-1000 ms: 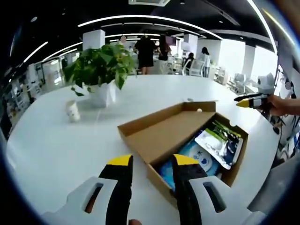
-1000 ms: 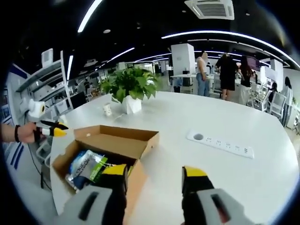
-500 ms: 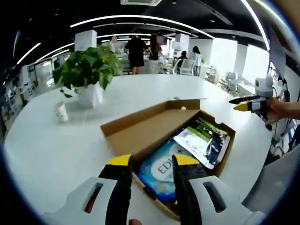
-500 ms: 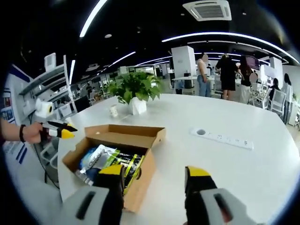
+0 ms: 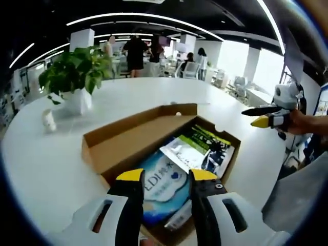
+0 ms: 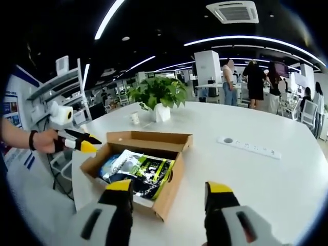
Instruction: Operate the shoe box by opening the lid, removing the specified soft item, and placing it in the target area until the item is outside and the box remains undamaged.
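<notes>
The cardboard shoe box (image 5: 231, 154) lies on the white table with its lid (image 5: 130, 141) folded open and back. Inside lie a blue-and-white soft pack (image 5: 159, 189) and a green, white and black pack (image 5: 197, 148). My left gripper (image 5: 166, 177) hovers open just above the blue pack, holding nothing. From the other side, the box (image 6: 171, 192) sits ahead and to the left of my right gripper (image 6: 169, 187), which is open and empty. The left gripper (image 6: 82, 142) shows there by the box's far end. The right gripper (image 5: 264, 117) hangs off to the box's right.
A potted plant (image 6: 159, 95) and a small paper cup (image 6: 134, 118) stand on the table (image 6: 256, 189) behind the box. A white power strip (image 6: 248, 147) lies to the right. People stand far back in the office. The plant (image 5: 74, 77) is at far left.
My left gripper has come forward over the open box, so the blue pack now lies under its jaws. The right gripper has drawn back from the box. Both stay open.
</notes>
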